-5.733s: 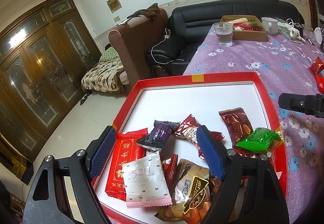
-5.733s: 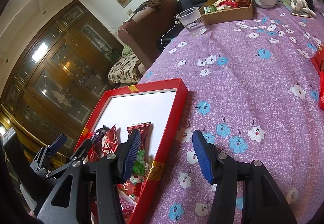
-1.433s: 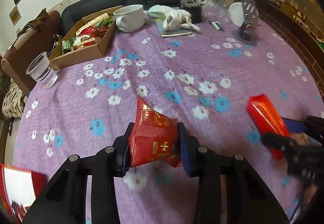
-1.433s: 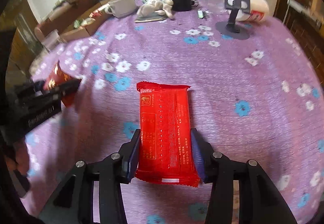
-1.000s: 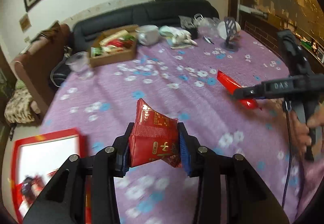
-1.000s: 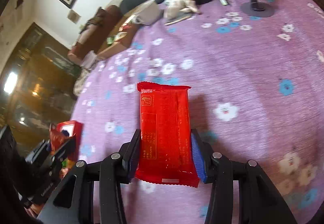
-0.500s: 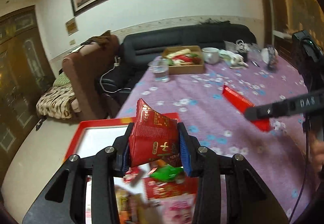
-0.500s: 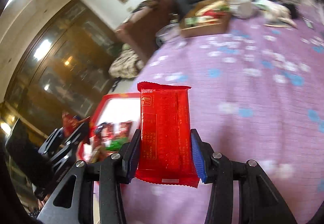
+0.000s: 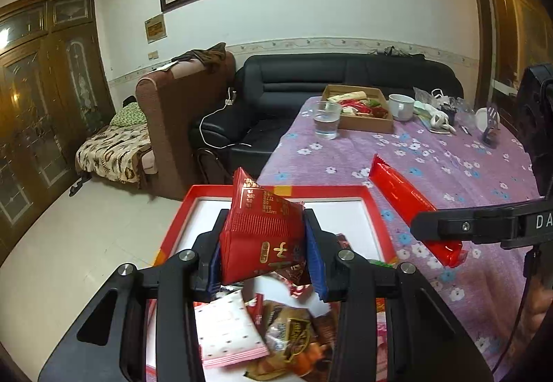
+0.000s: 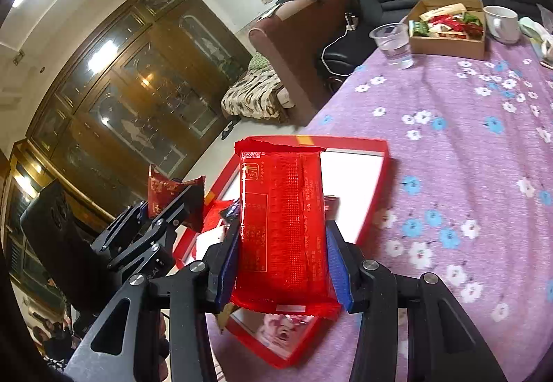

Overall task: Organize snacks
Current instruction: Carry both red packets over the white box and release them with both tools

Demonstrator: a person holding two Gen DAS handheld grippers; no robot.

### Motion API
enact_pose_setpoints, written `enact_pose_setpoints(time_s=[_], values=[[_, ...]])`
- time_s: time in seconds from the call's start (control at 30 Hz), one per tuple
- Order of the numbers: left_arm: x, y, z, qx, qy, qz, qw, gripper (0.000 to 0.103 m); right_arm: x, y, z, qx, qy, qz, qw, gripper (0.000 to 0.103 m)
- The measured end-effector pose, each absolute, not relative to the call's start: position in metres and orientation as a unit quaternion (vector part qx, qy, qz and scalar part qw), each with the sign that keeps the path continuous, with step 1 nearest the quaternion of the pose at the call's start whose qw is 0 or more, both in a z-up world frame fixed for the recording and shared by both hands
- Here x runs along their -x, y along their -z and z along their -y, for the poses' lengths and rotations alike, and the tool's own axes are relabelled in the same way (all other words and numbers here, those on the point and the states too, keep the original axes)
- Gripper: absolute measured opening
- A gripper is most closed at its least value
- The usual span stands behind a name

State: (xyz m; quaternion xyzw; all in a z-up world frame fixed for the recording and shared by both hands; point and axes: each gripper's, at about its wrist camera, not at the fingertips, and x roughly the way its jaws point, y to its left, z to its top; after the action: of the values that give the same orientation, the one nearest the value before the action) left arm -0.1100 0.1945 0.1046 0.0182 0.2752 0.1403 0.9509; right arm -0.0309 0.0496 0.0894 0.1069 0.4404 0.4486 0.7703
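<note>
Left wrist view: the left gripper (image 9: 264, 243) is seen clamped on a dark red snack packet (image 9: 261, 236), held above the red tray (image 9: 378, 209) that sits at the near end of the purple floral tablecloth (image 9: 449, 167). Several wrapped snacks are piled in the tray's near half, among them a white-and-pink packet (image 9: 226, 330) and a brown packet (image 9: 293, 344); the far half shows bare white floor.

Right wrist view: the right gripper (image 10: 281, 257) is closed across the width of a long red wafer packet (image 10: 281, 223), gripped near its lower end, so most of its length stands free past the jaws. It is held over the tray's near right edge (image 10: 376, 202).

Handling, judged: both packets look light, with thin glossy film that is probably slippery and creases easily. Contents are likely brittle, so a firm squeeze is thought unwise. Grip across the flat faces near mid-length seems best; the crimped end seals would probably tear or slip.

A cardboard box (image 9: 359, 110) of snacks, a plastic cup (image 9: 326, 121) and a mug (image 9: 401, 107) stand at the table's far end.
</note>
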Motion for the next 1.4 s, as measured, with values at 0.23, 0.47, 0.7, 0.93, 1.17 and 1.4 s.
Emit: enact_pose_setpoints(time_s=[0.23,0.47,0.7,0.93,1.17,1.4], values=[[0.115,-0.101,-0.208,-0.008,-0.148,-0.278,0.949,0.038,0.039,-0.084,-0.066,-0.109,-0.444,-0.438,0.774,0.046],[0.117,-0.096,-0.216,-0.004,-0.158,-0.283,0.946,0.038,0.045,-0.072,-0.08,-0.103,-0.45,-0.442,0.769,0.046],[0.115,-0.09,-0.232,0.008,-0.178,-0.289,0.941,0.038,0.05,-0.067,-0.09,-0.113,-0.467,-0.423,0.768,0.046],[0.113,-0.078,-0.251,0.019,-0.207,-0.304,0.93,0.038,0.046,-0.047,-0.091,-0.171,-0.493,-0.404,0.752,0.046],[0.103,-0.065,-0.253,0.02,-0.216,-0.322,0.922,0.038,0.038,-0.031,-0.092,-0.164,-0.475,-0.412,0.76,0.045],[0.094,-0.054,-0.247,0.011,-0.214,-0.338,0.916,0.038,0.046,-0.034,-0.094,-0.143,-0.479,-0.403,0.767,0.045]])
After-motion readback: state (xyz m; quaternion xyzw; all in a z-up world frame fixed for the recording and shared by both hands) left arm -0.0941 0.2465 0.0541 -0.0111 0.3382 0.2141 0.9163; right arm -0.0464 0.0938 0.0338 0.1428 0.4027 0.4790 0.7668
